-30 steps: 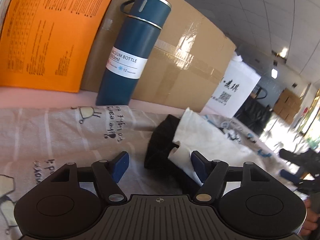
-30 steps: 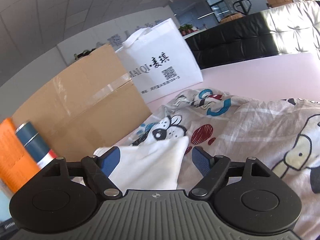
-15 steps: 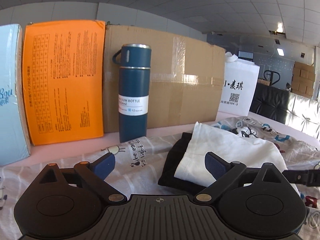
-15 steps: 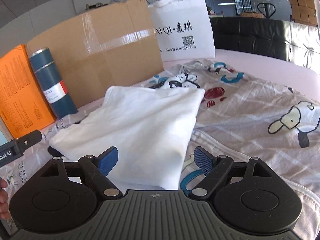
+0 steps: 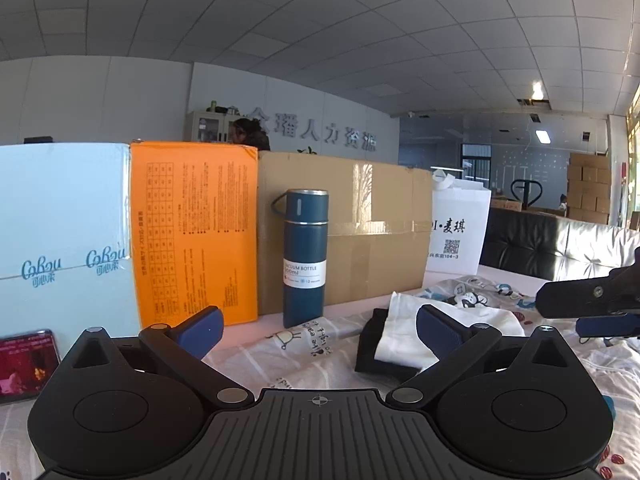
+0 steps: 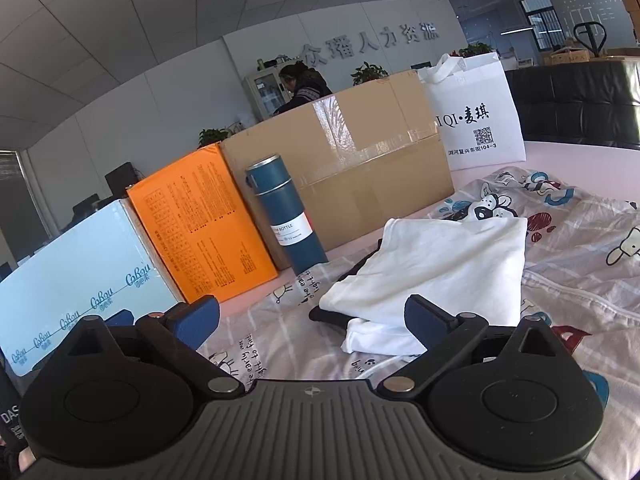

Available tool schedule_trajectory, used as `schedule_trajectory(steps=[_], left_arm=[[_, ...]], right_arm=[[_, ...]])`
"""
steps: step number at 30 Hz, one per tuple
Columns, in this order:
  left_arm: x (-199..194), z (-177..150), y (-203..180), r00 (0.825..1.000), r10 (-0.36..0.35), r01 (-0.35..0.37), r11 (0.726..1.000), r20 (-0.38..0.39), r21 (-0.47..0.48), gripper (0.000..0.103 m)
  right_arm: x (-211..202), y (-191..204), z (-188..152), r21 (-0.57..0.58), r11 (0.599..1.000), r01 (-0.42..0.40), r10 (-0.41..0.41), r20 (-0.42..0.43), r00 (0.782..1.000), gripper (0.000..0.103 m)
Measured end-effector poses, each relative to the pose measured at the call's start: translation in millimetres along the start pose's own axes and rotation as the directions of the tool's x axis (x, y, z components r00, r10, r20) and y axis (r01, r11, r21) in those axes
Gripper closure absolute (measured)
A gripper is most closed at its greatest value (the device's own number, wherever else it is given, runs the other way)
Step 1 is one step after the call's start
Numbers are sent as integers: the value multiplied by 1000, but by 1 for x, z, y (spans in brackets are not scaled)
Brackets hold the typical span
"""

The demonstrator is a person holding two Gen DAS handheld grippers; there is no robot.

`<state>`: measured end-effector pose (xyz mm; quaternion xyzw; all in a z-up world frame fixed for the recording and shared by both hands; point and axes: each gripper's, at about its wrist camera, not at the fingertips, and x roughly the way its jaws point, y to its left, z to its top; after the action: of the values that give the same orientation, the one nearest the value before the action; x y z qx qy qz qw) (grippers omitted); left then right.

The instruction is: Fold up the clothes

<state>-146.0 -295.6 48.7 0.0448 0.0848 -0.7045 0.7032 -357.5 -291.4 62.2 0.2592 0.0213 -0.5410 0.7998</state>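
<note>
Here, both claws gape empty; white shirt [image 6: 440, 268] mostly hides the black garment [image 5: 370, 354].

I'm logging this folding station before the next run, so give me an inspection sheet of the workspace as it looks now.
Surface: pink table, mostly covered by a cartoon-print sheet.
Job's things: folded white garment lying on a folded black garment.
Clutter: blue vacuum bottle, upright; cardboard box, orange box, pale blue box, white tote bag; a phone at the left edge.
Grippers: left gripper and right gripper both open, holding nothing.
Cables: nothing seen.
Surroundings: office; black sofa; a person behind the boxes.
</note>
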Motion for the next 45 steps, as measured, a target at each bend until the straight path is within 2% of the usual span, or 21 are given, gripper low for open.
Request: schedule_trajectory(steps=[3,5,8,11,13,15,17,20,23,25,36,45], left_arm=[[-9,-16,6,999,13,-12,1000,49,-8,0],[-9,-25,5,997,28,-31,999,77,28,0],[-3,-32,6,996,1,-5,999,86,46,0],[0,-43,9,995,-17,14,999,102,35,0],[-1,-51,9,993,5,-10,999,116,42,0],[-2,-57,9,992,24,-30,998,122,50,0],[-4,-57,11,990,10,-15,999,138,40,0],[-3,-57,16,992,19,-20,1000,128,9,0],[1,-56,21,994,36,-35,999,103,-18,0],[3,-57,22,995,46,-43,999,91,-24,0],[-1,-59,14,993,18,-22,999,115,33,0],[-7,-60,7,988,-1,-11,997,153,75,0]], right_arm=[[3,9,-23,-1,999,42,-42,34,999,1],[6,12,-36,-1,997,83,-83,61,995,1],[16,11,-48,-6,982,187,-185,118,976,0],[25,10,-59,-4,958,288,-283,174,943,0],[31,9,-66,-3,938,346,-338,209,918,0],[36,11,-72,-8,926,379,-366,241,899,0],[40,13,-76,-25,909,416,-395,266,879,0],[42,16,-79,-62,873,483,-440,324,837,0],[43,16,-83,-84,828,554,-487,382,786,0],[45,15,-84,-86,810,580,-506,395,767,0],[49,19,-87,-127,806,578,-491,401,773,0],[47,17,-86,-110,811,575,-496,392,775,0]])
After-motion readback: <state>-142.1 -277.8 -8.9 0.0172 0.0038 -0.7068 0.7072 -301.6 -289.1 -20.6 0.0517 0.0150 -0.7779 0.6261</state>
